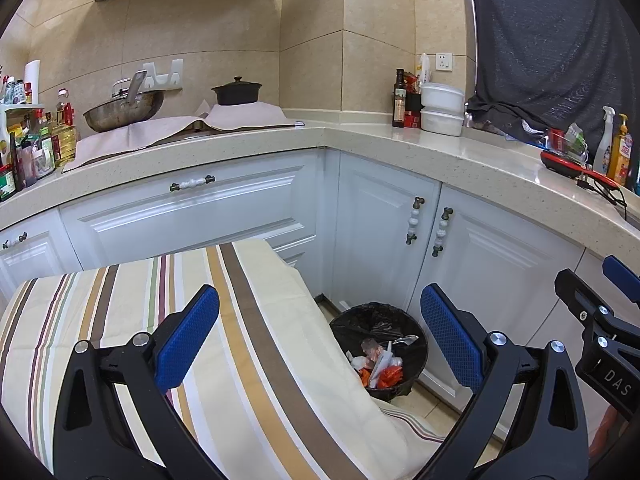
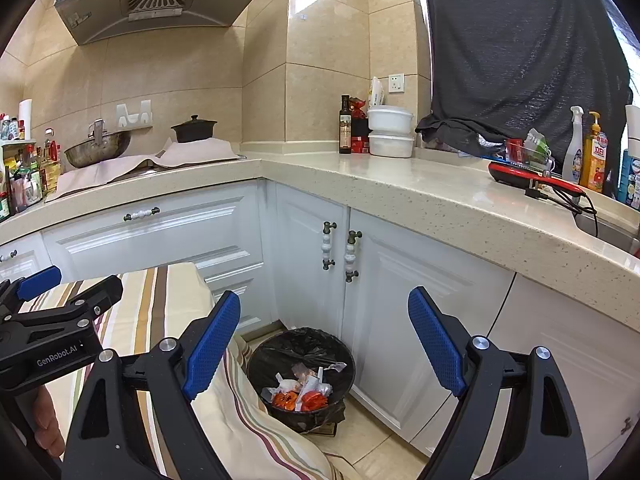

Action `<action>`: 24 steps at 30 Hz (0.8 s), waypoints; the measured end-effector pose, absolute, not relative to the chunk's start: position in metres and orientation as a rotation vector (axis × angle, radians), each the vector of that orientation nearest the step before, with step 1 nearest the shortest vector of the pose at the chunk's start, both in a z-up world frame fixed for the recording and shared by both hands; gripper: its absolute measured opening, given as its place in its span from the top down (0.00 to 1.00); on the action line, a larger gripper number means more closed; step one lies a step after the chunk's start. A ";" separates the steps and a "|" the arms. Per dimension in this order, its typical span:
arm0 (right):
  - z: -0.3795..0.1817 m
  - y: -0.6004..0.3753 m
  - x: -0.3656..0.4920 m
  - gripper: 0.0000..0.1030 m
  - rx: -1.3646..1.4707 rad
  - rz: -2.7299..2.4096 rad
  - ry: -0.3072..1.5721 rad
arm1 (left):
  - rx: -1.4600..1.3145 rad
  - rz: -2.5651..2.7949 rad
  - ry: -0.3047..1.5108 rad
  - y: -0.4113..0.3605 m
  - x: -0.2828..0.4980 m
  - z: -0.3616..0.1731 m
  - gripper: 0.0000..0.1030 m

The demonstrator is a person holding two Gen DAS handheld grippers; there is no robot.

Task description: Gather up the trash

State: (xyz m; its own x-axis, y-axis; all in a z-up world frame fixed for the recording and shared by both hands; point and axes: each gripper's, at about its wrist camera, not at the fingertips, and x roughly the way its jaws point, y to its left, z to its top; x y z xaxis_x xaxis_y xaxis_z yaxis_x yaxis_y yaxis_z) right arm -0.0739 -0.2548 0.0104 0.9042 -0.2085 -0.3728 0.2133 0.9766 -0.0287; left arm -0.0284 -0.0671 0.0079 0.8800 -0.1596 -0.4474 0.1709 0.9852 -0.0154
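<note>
A round black-lined trash bin [image 1: 412, 332] stands on the floor in the cabinet corner, holding orange and white wrappers [image 1: 378, 368]. It also shows in the right wrist view [image 2: 260, 356] with the wrappers [image 2: 302, 392] inside. My left gripper [image 1: 320, 336] is open and empty, above the striped cloth and the bin. My right gripper [image 2: 324, 340] is open and empty, held above the bin. The right gripper's body shows at the right edge of the left wrist view [image 1: 600, 320]; the left gripper's body shows at the left of the right wrist view [image 2: 52, 320].
A table with a striped cloth [image 1: 140, 320] stands left of the bin [image 2: 168, 300]. White cabinets [image 1: 400, 232] and a beige L-shaped counter [image 1: 460, 152] surround the corner, with a wok [image 1: 124, 110], black pot [image 1: 236, 90], bottles [image 1: 398, 100], white containers [image 1: 442, 108] and a red device [image 1: 568, 164].
</note>
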 end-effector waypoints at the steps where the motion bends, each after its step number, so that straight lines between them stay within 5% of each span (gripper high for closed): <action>1: 0.010 -0.255 -0.074 0.19 0.013 -0.219 0.384 | 0.024 -0.173 0.466 -0.067 -0.028 0.008 0.05; 24: 0.005 -0.253 -0.070 0.19 0.012 -0.212 0.392 | 0.018 -0.163 0.477 -0.062 -0.023 0.006 0.05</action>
